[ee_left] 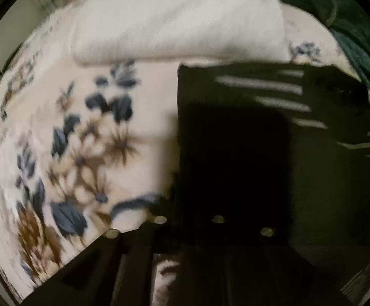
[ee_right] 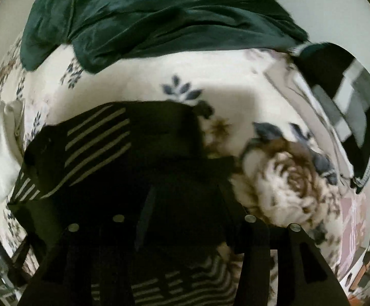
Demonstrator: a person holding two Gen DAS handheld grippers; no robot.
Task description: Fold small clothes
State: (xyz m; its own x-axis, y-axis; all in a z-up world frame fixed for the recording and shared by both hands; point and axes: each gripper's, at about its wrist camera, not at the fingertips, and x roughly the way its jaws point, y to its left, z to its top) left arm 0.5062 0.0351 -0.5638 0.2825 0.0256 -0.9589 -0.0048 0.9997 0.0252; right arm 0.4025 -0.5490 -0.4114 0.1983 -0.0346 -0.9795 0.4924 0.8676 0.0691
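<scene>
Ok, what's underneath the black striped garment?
The black striped garment lies on the floral bedsheet, which shows all around it. Whatever sits directly under the dark fabric is covered.

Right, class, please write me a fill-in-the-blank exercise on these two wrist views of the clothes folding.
1. The black garment being folded has pale ____ across it.
2. It lies on a white bedspread printed with blue and brown ____.
3. The crumpled garment at the top of the right wrist view is dark ____.
4. Beyond the black garment in the left wrist view lies a folded ____ cloth.

Missing words: stripes; flowers; green; white
</scene>
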